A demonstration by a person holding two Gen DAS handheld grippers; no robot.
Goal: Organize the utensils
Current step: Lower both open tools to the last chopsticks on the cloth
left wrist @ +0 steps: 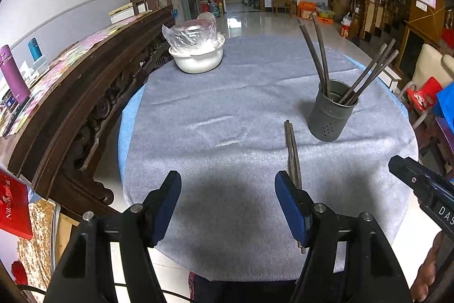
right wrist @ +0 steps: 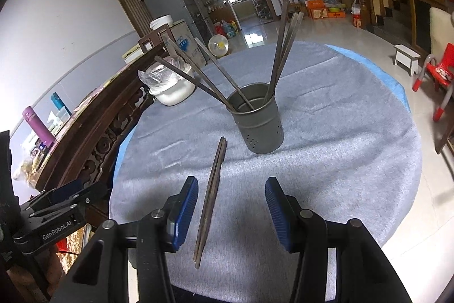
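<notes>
A grey metal utensil holder (left wrist: pixel 332 110) (right wrist: pixel 256 121) stands upright on the grey cloth and holds several dark chopsticks (left wrist: pixel 319 56) (right wrist: pixel 285 47). A pair of dark chopsticks (left wrist: pixel 292 152) (right wrist: pixel 211 193) lies flat on the cloth in front of the holder. My left gripper (left wrist: pixel 228 200) is open and empty; the loose pair lies just beyond its right finger. My right gripper (right wrist: pixel 231 212) is open above the loose pair, which lies between its fingers, nearer the left one. The right gripper also shows in the left wrist view (left wrist: pixel 420 189), the left one in the right wrist view (right wrist: pixel 56 209).
A white bowl (left wrist: pixel 197 58) (right wrist: pixel 173 91) covered with clear plastic sits at the far left of the round table (left wrist: pixel 227 110). A dark carved wooden cabinet (left wrist: pixel 85 104) stands close along the table's left side. A red chair (right wrist: pixel 437 75) and a small white stool (right wrist: pixel 405 58) stand to the right.
</notes>
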